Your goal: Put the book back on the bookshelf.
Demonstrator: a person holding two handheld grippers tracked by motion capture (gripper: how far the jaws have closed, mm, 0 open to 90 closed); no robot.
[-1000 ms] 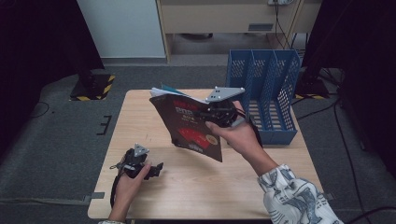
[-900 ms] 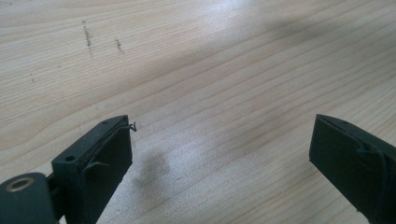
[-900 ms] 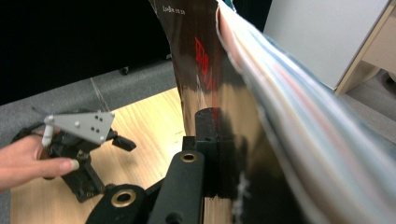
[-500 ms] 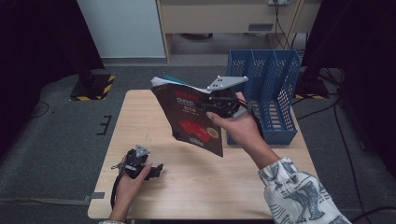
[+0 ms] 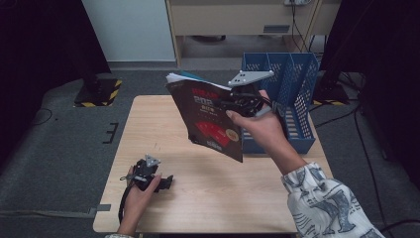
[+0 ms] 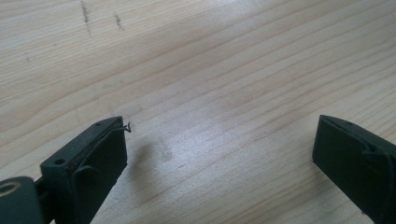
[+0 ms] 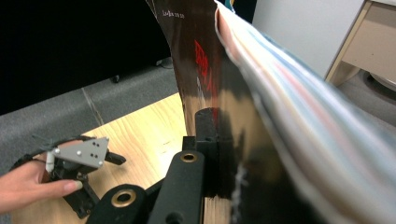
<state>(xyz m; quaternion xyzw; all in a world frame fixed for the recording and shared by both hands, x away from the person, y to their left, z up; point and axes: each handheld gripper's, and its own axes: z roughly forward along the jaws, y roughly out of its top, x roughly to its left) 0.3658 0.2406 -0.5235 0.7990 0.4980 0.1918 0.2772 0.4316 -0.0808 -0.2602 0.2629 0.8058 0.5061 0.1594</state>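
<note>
- up high, the right tongs point(image 5: 236, 101) pinch a black book point(image 5: 210, 119) above the worktop point(image 5: 163, 124), near the blue rack point(image 5: 297, 79).
- left tongs point(image 5: 166, 182) rest open on bare wood.
- red writing too blurry to read.

The book point(image 5: 210, 119) is a thick softcover with a glossy black cover printed in red lettering and red blocks, plus a small round gold mark near its lower edge. It is closed and held up off the table point(image 5: 163, 134), tilted, with its cover facing the person and its pale page edges at the top. It hangs above the table's far right part, just left of the blue rack point(image 5: 297, 89).
</note>
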